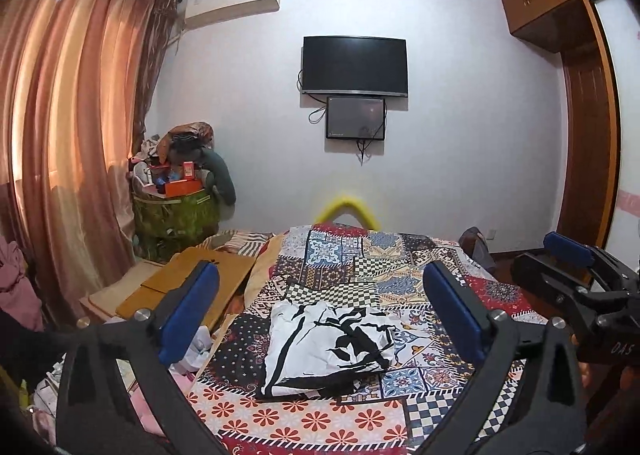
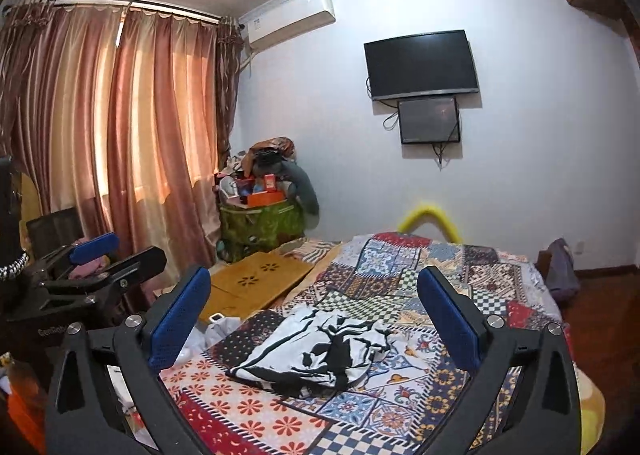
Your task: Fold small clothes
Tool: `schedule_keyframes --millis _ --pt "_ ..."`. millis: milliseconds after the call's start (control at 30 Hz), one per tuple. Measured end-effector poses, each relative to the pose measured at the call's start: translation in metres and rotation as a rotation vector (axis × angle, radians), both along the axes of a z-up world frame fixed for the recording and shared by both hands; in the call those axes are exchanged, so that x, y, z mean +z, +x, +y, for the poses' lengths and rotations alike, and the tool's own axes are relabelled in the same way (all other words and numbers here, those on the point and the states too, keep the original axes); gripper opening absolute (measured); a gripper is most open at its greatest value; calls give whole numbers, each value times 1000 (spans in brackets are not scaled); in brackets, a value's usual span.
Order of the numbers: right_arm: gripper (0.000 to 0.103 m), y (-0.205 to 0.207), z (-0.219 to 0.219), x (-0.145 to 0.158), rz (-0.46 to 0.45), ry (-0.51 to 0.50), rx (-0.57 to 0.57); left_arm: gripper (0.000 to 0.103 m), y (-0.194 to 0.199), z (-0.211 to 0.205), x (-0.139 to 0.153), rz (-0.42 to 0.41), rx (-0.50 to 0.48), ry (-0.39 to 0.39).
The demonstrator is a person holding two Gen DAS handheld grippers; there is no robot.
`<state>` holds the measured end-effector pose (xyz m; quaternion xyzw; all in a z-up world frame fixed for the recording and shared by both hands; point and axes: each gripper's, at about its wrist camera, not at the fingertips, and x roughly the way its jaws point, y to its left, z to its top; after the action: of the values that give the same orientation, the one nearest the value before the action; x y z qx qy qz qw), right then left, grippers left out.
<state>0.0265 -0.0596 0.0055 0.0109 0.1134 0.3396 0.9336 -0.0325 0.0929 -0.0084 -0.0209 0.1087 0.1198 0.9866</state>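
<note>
While both the left gripper (image 1: 320, 309) and right gripper (image 2: 314, 305) stand wide apart and empty, a folded black-and-white garment (image 1: 328, 347) lies mid-frame on the patchwork bedspread (image 1: 360, 263).

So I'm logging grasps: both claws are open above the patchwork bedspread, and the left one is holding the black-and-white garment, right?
Not quite. The left claw is open and empty; the black-and-white garment lies free on the patchwork bedspread, as the left wrist view shows.

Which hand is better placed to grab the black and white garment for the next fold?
Probably left, narrowly. The left tool faces the black and white garment squarely, centred between its open jaws; the right tool, also open and empty, sees it at an angle.
</note>
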Motion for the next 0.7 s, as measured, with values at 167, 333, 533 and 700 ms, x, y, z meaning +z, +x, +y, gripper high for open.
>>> schedule_keyframes --millis 167,333,533,700 --pt "102 -7 -4 0 -7 1 -1 103 -6 0 3 -8 2 -8" --pt "103 -10 -3 1 -17 -5 0 103 -8 0 5 -19 0 -6" --pt "103 -12 -1 0 -20 -13 3 103 -9 -2 5 -20 0 -3" --pt "103 -12 1 -2 -11 -22 5 103 -9 -4 6 -17 3 -4"
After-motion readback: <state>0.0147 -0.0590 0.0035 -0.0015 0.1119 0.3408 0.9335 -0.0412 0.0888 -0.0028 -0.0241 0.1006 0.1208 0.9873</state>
